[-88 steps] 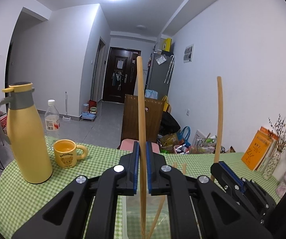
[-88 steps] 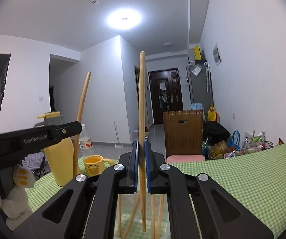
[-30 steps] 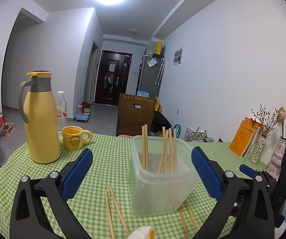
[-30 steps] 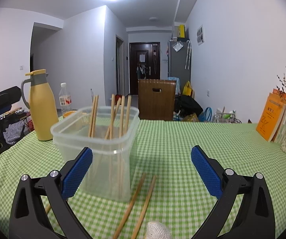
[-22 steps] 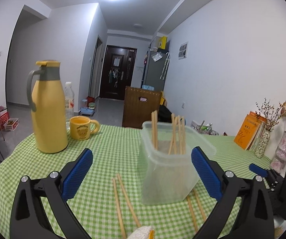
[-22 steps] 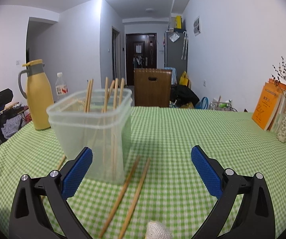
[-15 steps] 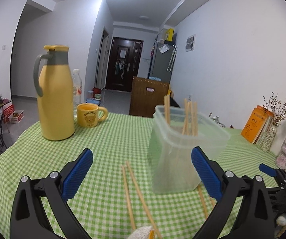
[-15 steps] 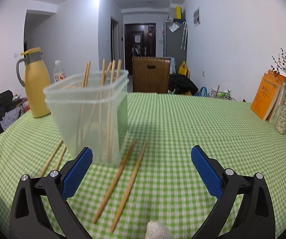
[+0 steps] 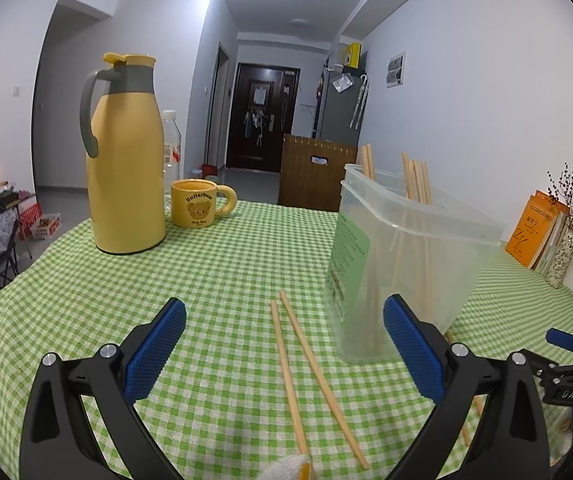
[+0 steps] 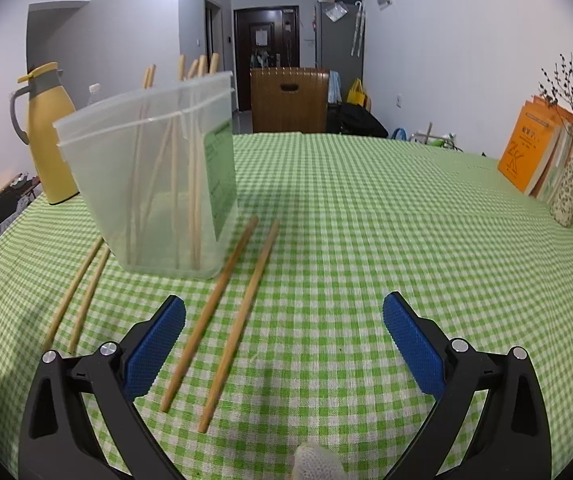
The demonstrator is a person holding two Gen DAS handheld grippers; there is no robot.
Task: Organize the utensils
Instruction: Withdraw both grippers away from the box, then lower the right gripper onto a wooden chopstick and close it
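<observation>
**Bamboo chopsticks: part in container, four loose on cloth**

Green-and-white checked tablecloth (image 9: 214, 272) covers the table. Clear plastic container (image 9: 414, 256) stands on it, green label on one side wall. Several chopsticks in the container (image 10: 174, 160) stand upright or slightly tilted, tips above the rim; exact count cannot be read through the cloudy wall.

Left gripper (image 9: 284, 344): released, blue pads wide apart, nothing between them. It hangs low over the cloth. One loose chopstick pair (image 9: 306, 376) lies on the cloth between its fingers, just beside the container's labelled side, the two sticks nearly parallel and close together, running toward the camera.

Right gripper (image 10: 284, 344): released too, pads wide apart, holding nothing. A second loose chopstick pair (image 10: 226, 304) lies on the cloth, far ends close to the container's base, near ends reaching between the fingers toward the left-hand pad. Whether the far ends touch the container cannot be told. In the right wrist view the first pair (image 10: 80, 288) shows on the container's other side.

Yellow thermos jug (image 9: 124, 156) with grey handle stands toward the far left edge of the table, yellow bear mug (image 9: 198, 202) just beside it, clear bottle (image 9: 171, 152) behind them. Orange books (image 10: 534, 152) and a speckled vase with dry twigs (image 10: 570, 184) sit at the far right edge.
</observation>
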